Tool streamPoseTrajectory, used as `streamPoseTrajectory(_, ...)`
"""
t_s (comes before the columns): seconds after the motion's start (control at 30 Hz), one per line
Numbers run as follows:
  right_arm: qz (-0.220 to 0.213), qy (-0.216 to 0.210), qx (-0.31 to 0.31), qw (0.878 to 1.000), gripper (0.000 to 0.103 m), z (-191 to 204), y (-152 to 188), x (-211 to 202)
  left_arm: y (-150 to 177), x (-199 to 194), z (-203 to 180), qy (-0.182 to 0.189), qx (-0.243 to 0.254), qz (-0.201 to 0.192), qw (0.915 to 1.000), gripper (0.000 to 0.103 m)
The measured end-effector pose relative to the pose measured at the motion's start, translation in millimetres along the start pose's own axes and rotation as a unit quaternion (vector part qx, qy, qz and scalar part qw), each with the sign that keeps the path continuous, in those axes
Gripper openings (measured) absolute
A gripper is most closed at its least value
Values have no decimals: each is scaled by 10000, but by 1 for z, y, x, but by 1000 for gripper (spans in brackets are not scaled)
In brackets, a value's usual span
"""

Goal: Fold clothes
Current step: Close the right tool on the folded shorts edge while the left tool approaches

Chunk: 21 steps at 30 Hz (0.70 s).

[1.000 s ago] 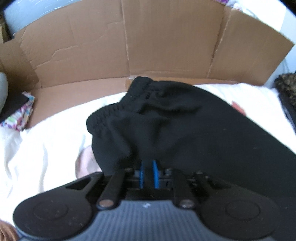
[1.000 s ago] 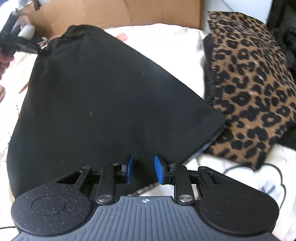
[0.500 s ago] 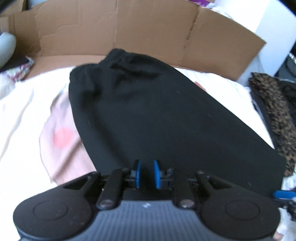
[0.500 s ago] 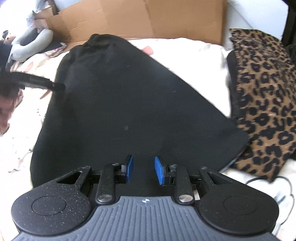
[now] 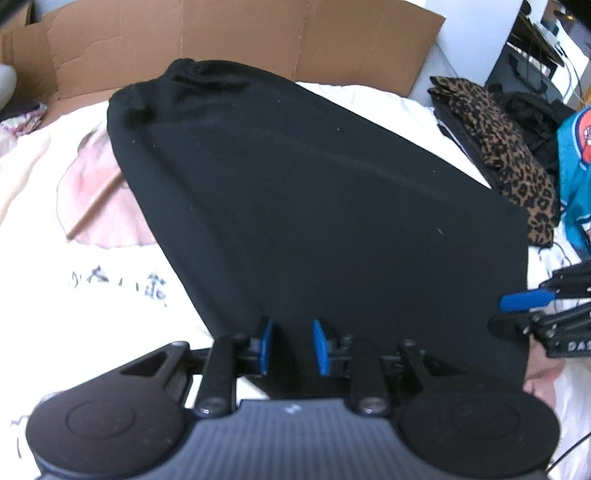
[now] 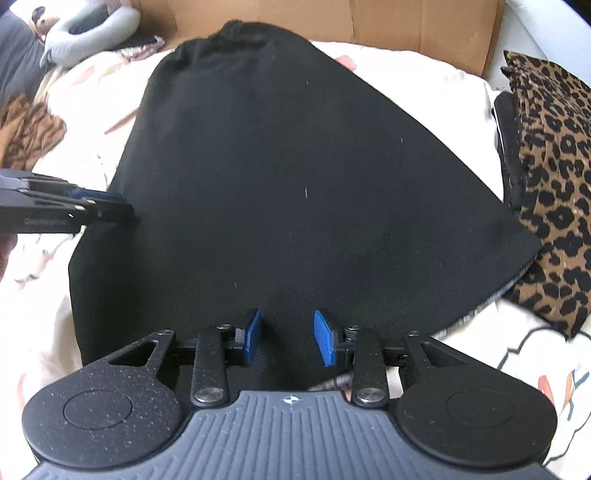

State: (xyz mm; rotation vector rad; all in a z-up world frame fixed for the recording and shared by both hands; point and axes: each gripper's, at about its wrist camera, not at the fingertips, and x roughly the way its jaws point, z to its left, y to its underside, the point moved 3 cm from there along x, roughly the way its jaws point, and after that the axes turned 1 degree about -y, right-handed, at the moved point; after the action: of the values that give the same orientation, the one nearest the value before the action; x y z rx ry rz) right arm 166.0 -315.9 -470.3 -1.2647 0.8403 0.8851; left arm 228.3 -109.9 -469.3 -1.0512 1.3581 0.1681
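Comparing with a second ago, the left tool [image 5: 291,345] has let go: its blue pads were pinched on the edge of the black garment [image 5: 314,206] then and now stand apart, released, with the cloth lying under them. The right tool [image 6: 288,338] is also spread and grasps nothing; its gap was much the same before. The waistband end, bunched and rumpled a second back, now lies smooth and flat toward the cardboard [image 5: 240,33], and both cameras have drawn back toward the wide hem. My reading is that the spreading-out is finished and the garment is ready for its first fold, most likely by taking the hem corners nearest the tools.

Counting: one black garment, flat on the white bedding [image 5: 92,295] of the bed; two tools, each showing in the other's view; one leopard-print piece [image 6: 554,177] just beside the garment's right corner; one teal item [image 5: 574,177] at the far right; one cardboard sheet behind; one grey neck pillow [image 6: 92,31].
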Motion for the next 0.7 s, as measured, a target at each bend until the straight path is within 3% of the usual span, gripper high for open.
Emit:
streamPoseTrajectory(0.23, 142, 211, -623, 9977, 40, 10, 14, -6, 21, -14, -22, 88, 258, 32, 9996, 26)
streamPoseTrajectory(0.37, 57, 244, -450, 9987, 40, 10, 11, -16, 36, -32, -25, 187, 254, 39, 9995, 25)
streamPoseTrajectory(0.6, -174, -323, -412, 9985, 40, 35, -3, -39, 55, -79, -9, 119, -67, -245, 9996, 25)
streamPoseTrajectory(0.7, -236, -283, -850, 9957, 40, 58, -7, -40, 59, -86, -3, 116, -116, -264, 9995, 25)
